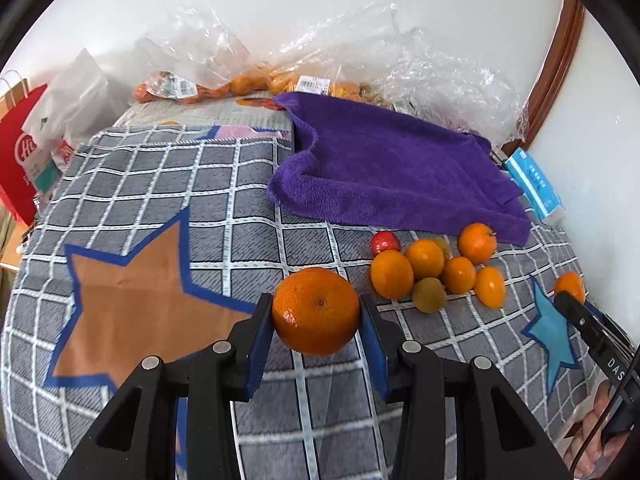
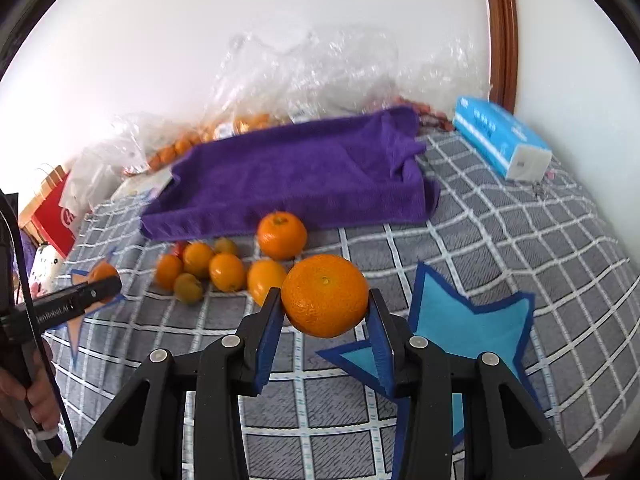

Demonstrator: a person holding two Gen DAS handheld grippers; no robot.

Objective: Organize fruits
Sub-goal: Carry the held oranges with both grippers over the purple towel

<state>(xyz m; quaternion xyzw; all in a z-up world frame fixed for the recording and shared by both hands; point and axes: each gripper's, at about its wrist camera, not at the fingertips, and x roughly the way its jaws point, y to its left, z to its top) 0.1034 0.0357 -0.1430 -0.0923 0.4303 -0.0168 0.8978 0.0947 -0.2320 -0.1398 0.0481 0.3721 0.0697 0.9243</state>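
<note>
My left gripper (image 1: 316,314) is shut on a large orange (image 1: 316,310), held above the grey checked cloth (image 1: 224,216) beside the orange star patch (image 1: 132,304). My right gripper (image 2: 325,300) is shut on another large orange (image 2: 325,295), held near the blue star patch (image 2: 472,328). A pile of several small oranges (image 1: 436,268), with a greenish fruit (image 1: 429,294) and a red fruit (image 1: 385,241), lies between them on the cloth; the pile also shows in the right wrist view (image 2: 224,268). Each gripper appears at the edge of the other's view.
A purple towel (image 1: 392,164) lies behind the pile. Clear plastic bags with more oranges (image 1: 256,84) sit at the back by the wall. A blue tissue pack (image 2: 504,140) lies at the right. A red paper bag (image 1: 16,152) stands at the left edge.
</note>
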